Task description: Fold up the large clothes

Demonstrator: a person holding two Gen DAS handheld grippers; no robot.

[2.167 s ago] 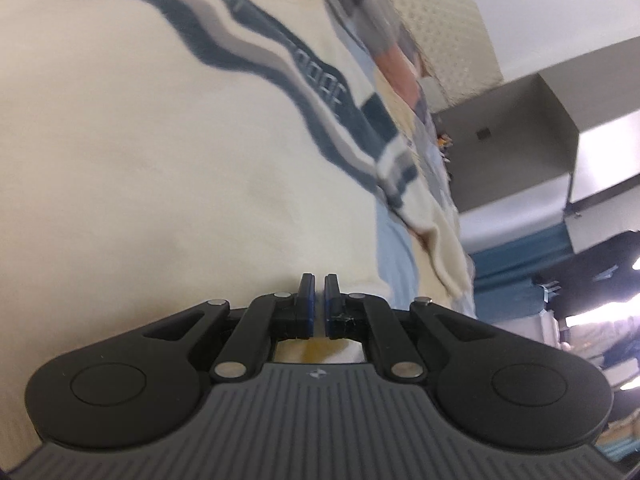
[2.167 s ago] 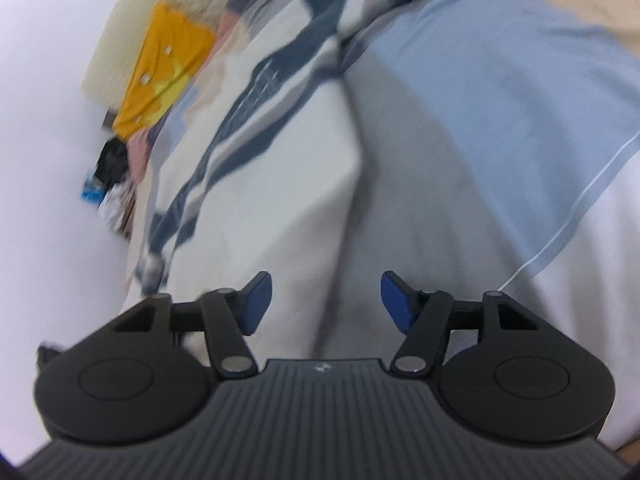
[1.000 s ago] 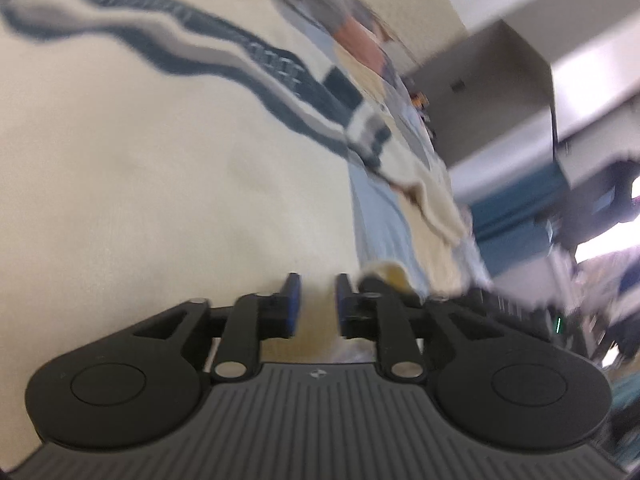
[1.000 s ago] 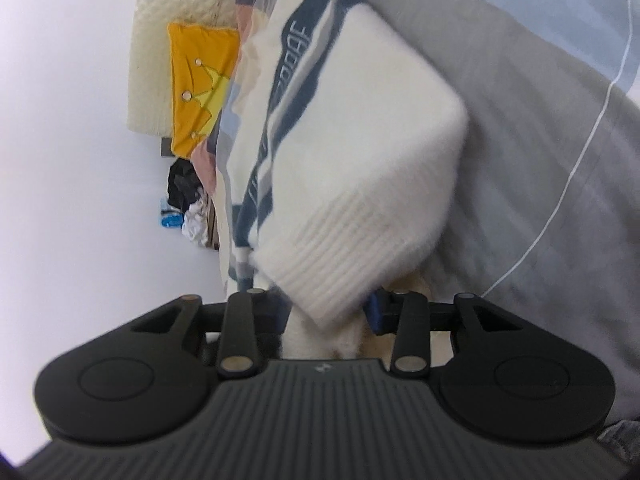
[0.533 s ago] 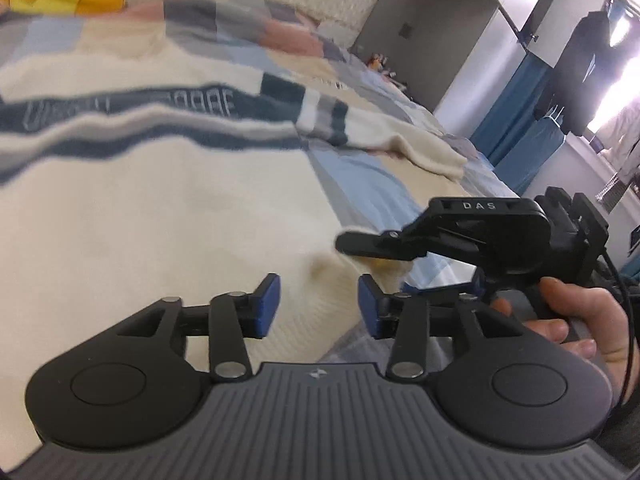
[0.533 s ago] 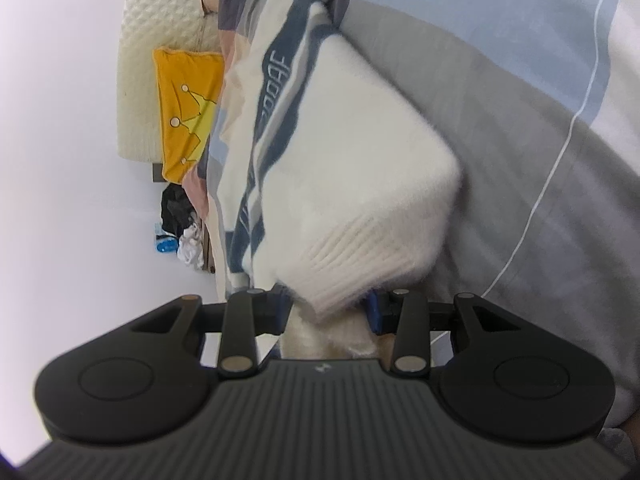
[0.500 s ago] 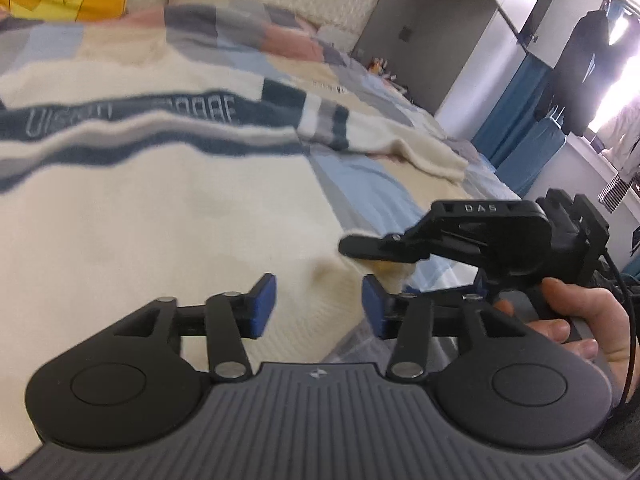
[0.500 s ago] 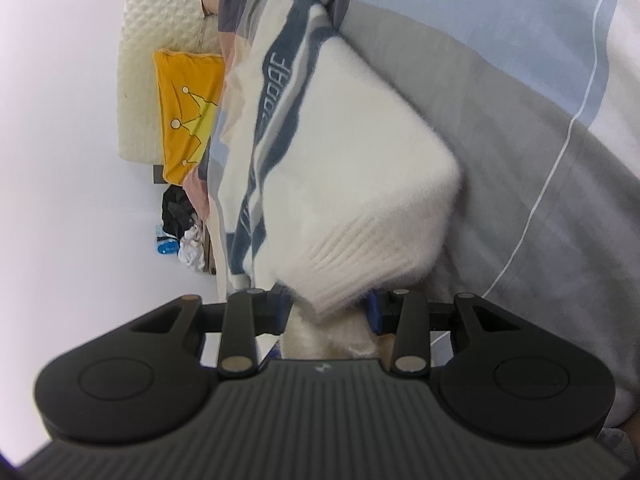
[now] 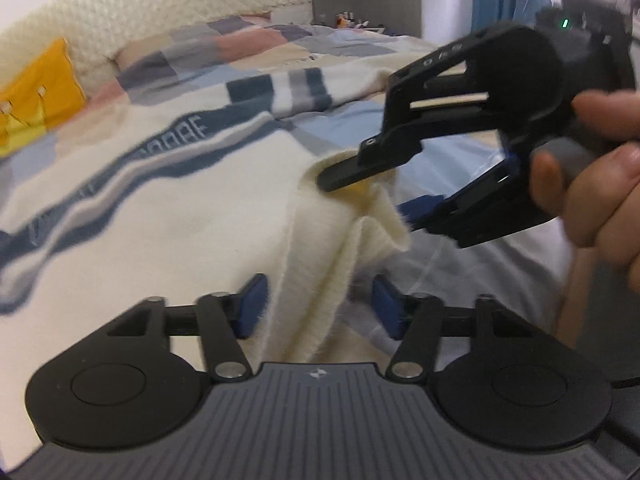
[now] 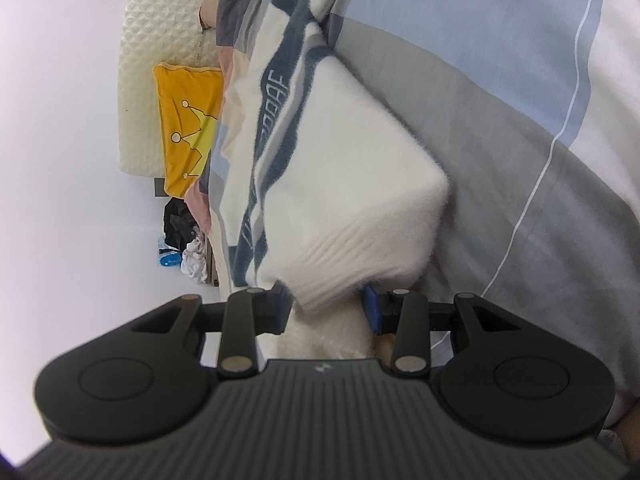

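A cream knit sweater (image 9: 168, 216) with navy and grey stripes lies spread on a bed covered by a patchwork quilt (image 9: 248, 46), near a yellow crown pillow (image 10: 188, 120). The right tool (image 10: 325, 306), held in a hand (image 9: 596, 184), is clamped on the sweater's ribbed hem corner. The left tool (image 9: 318, 306) stands partly wide, its jaws having just been closing, a raised fold of sweater between its pads (image 9: 252, 308) but not pressed.

Left gripper (image 9: 316, 306) jaws apart, just narrowing — right gripper (image 10: 326, 308) clamped.
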